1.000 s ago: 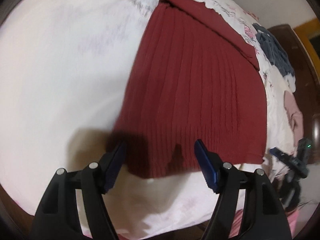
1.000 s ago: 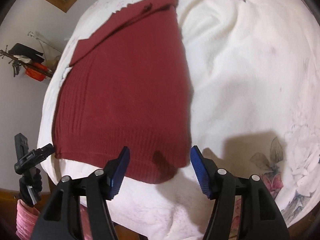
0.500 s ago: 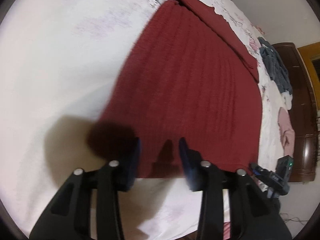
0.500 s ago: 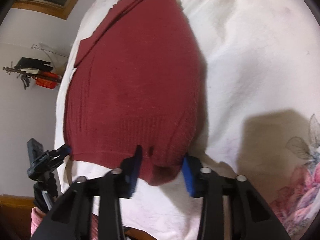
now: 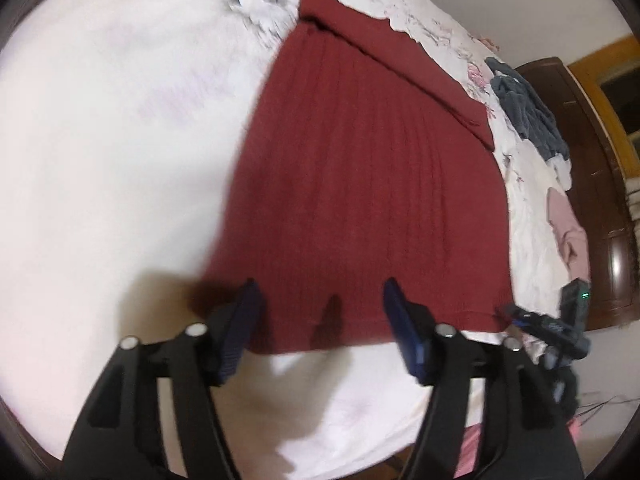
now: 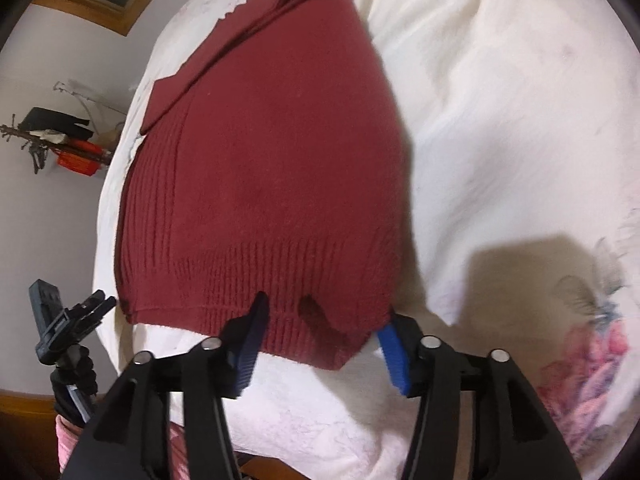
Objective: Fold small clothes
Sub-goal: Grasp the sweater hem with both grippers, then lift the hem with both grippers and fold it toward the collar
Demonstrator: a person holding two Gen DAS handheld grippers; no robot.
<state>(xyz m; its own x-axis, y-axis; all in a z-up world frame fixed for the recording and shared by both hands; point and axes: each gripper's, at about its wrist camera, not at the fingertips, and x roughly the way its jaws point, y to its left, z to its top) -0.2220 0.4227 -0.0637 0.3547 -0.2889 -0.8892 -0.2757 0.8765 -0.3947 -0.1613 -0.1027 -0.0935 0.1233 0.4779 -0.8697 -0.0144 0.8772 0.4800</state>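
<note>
A dark red ribbed knit sweater (image 5: pixel 360 184) lies flat on the white bedspread (image 5: pixel 100 168), with a folded band of its own fabric across the far end. My left gripper (image 5: pixel 322 320) is open over the near hem at its left corner, one finger on either side of the edge. In the right wrist view the same sweater (image 6: pixel 272 168) shows its ribbed hem closest to me. My right gripper (image 6: pixel 324 340) is open around the hem's right corner, and nothing is pinched.
A grey garment (image 5: pixel 528 116) and a pink one (image 5: pixel 568 236) lie on the bed's right side beside a dark wooden cabinet (image 5: pixel 596 184). A rack holding black and orange items (image 6: pixel 72 152) stands by the wall. The bedspread has a floral print (image 6: pixel 592 360).
Both grippers narrowed on the hem half a second ago and now stand wide open again. The sweater lies in about the same place.
</note>
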